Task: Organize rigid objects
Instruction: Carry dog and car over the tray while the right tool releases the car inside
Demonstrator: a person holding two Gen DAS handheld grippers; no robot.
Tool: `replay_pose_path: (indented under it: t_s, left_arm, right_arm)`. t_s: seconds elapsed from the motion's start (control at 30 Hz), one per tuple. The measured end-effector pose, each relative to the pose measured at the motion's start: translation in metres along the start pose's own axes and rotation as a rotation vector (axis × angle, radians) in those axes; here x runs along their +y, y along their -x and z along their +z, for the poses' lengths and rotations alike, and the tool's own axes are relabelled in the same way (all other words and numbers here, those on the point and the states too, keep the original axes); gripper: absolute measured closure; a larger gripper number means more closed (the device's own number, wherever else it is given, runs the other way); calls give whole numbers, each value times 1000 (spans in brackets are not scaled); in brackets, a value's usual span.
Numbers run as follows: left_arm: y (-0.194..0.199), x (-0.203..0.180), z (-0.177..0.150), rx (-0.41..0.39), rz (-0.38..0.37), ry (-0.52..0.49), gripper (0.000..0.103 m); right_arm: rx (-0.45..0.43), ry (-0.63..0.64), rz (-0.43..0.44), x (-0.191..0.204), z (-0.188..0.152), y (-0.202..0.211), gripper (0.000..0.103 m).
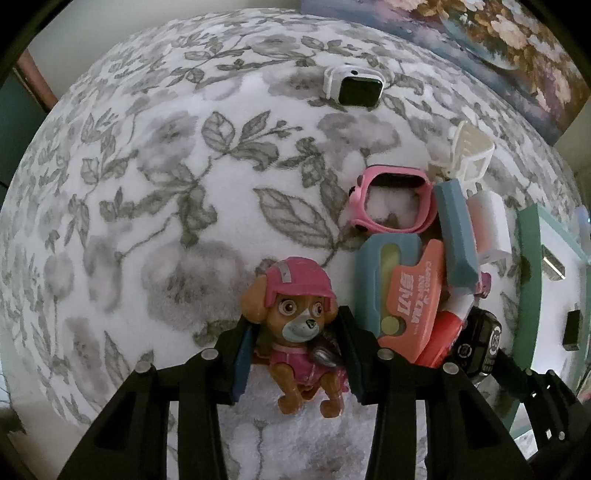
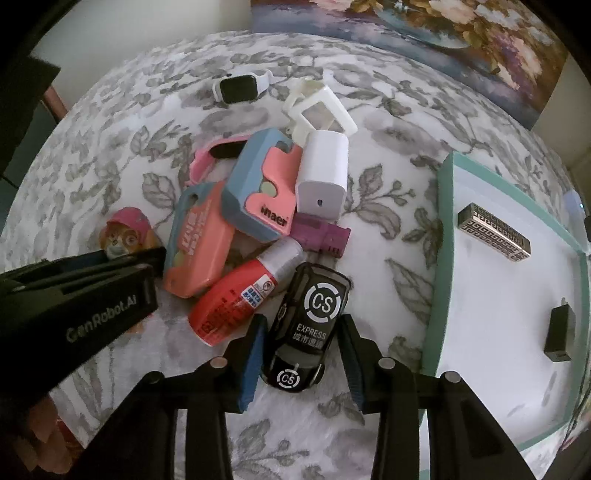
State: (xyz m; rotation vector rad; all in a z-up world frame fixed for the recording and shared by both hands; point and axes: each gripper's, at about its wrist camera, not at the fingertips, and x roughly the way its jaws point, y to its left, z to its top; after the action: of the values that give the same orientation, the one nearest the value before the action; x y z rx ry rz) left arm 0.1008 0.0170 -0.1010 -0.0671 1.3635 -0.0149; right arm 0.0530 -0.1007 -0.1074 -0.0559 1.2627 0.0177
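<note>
My left gripper [image 1: 293, 352] has its jaws around a toy dog figure [image 1: 295, 325] with a pink helmet; the pads sit at its sides, with contact hard to judge. The dog also shows in the right wrist view [image 2: 123, 236] behind the left gripper's body. My right gripper [image 2: 301, 354] straddles a black toy car [image 2: 306, 325] marked CS EXPRESS, with gaps at both sides. A pile lies beyond: a red bottle [image 2: 236, 302], two coral-and-blue cases [image 2: 199, 240], a white charger [image 2: 323, 177], a purple piece [image 2: 321, 232], a pink watch frame [image 1: 391, 199].
A teal-rimmed white tray [image 2: 443, 229] at the right holds a patterned metal bar [image 2: 495, 230] and a black block [image 2: 561, 334]. A white smartwatch [image 2: 240, 86] and a white plastic frame [image 2: 319, 107] lie farther back on the floral cloth [image 1: 147, 184]. A painting [image 2: 443, 33] leans behind.
</note>
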Motion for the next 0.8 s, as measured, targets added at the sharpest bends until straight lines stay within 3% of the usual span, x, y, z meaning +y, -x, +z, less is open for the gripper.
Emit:
replay_pose_path:
  t_s: [0.27,0.5,0.8]
  left_arm:
    - [40,10,9,-116,-8,24,59]
    - [95,-4,12,-272,-12,3,59]
    - [103,-69,3,-275,-44,-101,59]
  right_arm:
    - [-57,-69,75,-26,5,28,63]
    - [-178,-152,114,-55,11,71,63]
    - [-172,-334,35,-137,-1,71,63]
